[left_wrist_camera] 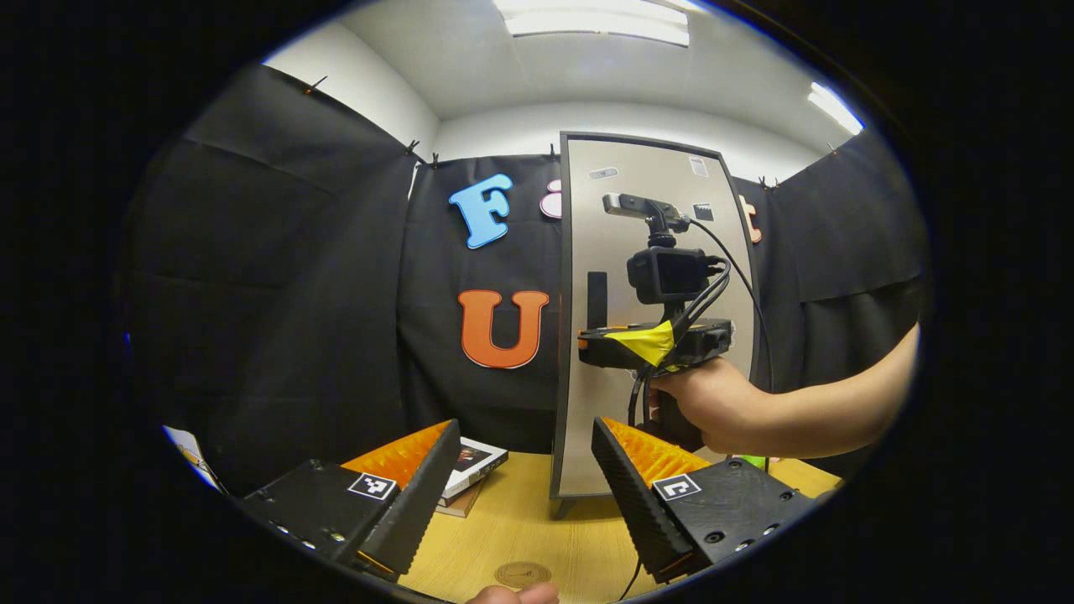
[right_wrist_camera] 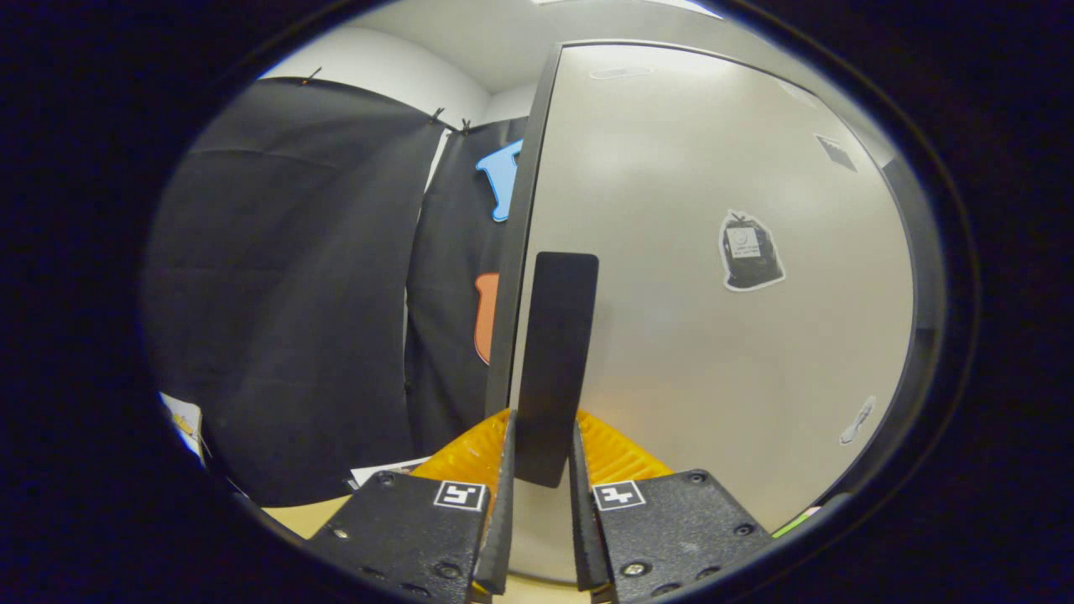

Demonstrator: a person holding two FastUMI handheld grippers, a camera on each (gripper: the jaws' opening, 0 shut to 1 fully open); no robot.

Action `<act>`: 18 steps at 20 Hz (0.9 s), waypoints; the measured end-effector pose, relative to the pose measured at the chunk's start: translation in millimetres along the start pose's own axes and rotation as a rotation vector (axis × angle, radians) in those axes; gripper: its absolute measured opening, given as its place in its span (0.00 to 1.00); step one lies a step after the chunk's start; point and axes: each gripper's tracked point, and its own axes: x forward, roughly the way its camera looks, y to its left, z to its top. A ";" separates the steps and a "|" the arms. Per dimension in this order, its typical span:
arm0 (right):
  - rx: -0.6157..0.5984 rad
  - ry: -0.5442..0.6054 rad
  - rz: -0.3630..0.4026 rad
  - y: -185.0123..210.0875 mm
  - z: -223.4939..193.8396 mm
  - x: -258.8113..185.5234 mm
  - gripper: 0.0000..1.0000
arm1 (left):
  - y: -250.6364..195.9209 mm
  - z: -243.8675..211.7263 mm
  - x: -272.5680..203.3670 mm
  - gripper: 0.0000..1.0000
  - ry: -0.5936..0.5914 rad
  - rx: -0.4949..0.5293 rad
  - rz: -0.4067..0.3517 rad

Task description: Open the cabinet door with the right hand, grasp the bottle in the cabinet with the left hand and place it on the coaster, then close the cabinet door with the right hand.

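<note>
A tall grey cabinet door (left_wrist_camera: pixel 650 210) with a dark frame stands on the wooden table (left_wrist_camera: pixel 512 528). Its flat black handle (right_wrist_camera: pixel 554 352) runs upright near the door's left edge. My right gripper (right_wrist_camera: pixel 541 470) is shut on the lower part of that handle, one finger on each side. In the left gripper view, the right gripper (left_wrist_camera: pixel 650 344) and the hand holding it press against the door beside the handle (left_wrist_camera: pixel 596 298). My left gripper (left_wrist_camera: pixel 520 486) hangs open above the table, in front of the cabinet. A round brown coaster (left_wrist_camera: pixel 522 574) lies on the table just below it.
Stacked books (left_wrist_camera: pixel 470 474) lie on the table left of the cabinet. A person's forearm (left_wrist_camera: pixel 831 403) reaches in from the right. A fingertip (left_wrist_camera: pixel 512 594) shows at the bottom edge. A small green thing (left_wrist_camera: pixel 751 460) lies at the cabinet's right foot.
</note>
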 end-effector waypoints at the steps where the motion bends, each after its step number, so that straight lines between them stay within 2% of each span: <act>1: -0.002 0.000 0.005 0.3 -0.1 0.1 0.33 | 1.0 -0.5 0.0 0.95 0.004 0.003 0.001; 11: -0.006 0.000 0.129 10.6 1.1 -34.9 0.33 | -5.2 -2.8 3.8 0.95 0.000 -0.008 -0.036; 18: 0.003 0.011 0.222 9.8 2.9 -80.1 0.33 | 0.4 -8.3 -5.0 0.95 0.014 -0.041 -0.014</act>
